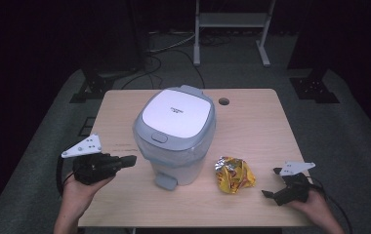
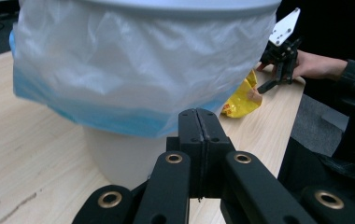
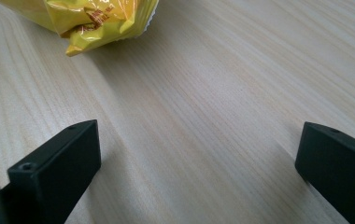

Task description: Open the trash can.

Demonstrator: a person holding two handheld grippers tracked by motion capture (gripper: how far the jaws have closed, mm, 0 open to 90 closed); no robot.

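Crumpled yellow wrapper (image 1: 234, 174) on table just beside right gripper (image 1: 271, 183), jaws spread wide, empty

One pedal bin (image 1: 176, 134) with a grey-white lid stands at the middle of the surface (image 1: 252, 122), lined with one plastic bag (image 2: 133, 70). One crumpled yellow snack wrapper (image 1: 234, 174) lies to its right, nearer the front edge. Two grippers are present, one at the near left (image 1: 127, 160), one at the near right (image 1: 270, 182). One round hole (image 1: 223, 101) sits at the far edge.
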